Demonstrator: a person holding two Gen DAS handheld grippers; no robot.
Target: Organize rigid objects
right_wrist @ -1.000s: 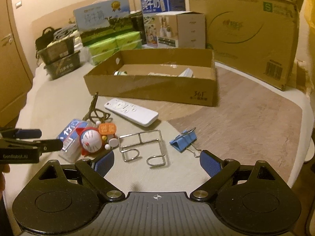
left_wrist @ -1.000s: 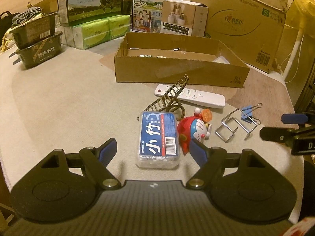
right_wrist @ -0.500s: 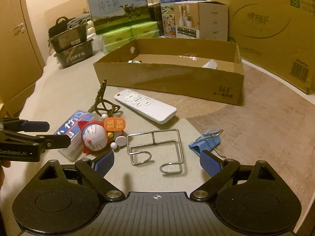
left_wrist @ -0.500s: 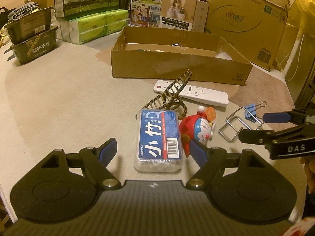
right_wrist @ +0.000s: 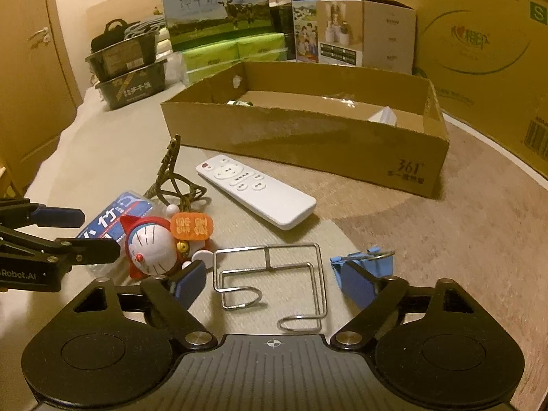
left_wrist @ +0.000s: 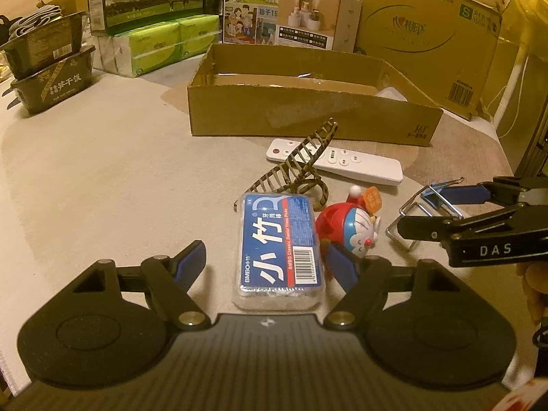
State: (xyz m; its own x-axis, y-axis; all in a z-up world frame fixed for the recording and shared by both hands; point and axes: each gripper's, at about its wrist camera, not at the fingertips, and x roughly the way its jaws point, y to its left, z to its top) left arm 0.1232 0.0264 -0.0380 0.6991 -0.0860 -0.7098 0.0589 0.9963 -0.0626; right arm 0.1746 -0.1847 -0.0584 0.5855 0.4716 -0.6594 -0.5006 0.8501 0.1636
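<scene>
So both tongs are hanging low over the desk (left_wrist: 102, 171), angled down at the clutter in front of the open cardboard box (right_wrist: 308, 137).

The left tongs (left_wrist: 265, 262) are standing fairly wide and are closing at this moment. The blue floss pick box (left_wrist: 279, 250) is lying flat right between the fingers, long side running away from the camera. The left pad is clearly apart from it; the right pad is sitting just beside its edge, but I can't tell if it's actually touching. The red cartoon cat figure (left_wrist: 346, 229) is lying just to the right of the pick box, close by that right finger, and the brown hair claw (left_wrist: 298, 167) is sitting right behind the box, tipped up.

The right tongs (right_wrist: 274, 281) are also wide and closing. The wire hook rack (right_wrist: 274, 281) is lying flat between the fingers, not gripped, with gaps on both sides. The blue binder clip (right_wrist: 359, 274) is lying right at the right finger, partly behind it, and the cartoon figure is sitting just by the left finger.

The white remote (right_wrist: 255, 190) is lying farther out, diagonal, between the clutter and the cardboard box. Milk cartons (right_wrist: 212, 10) and a big shipping carton (right_wrist: 479, 51) are stacked behind it all.
</scene>
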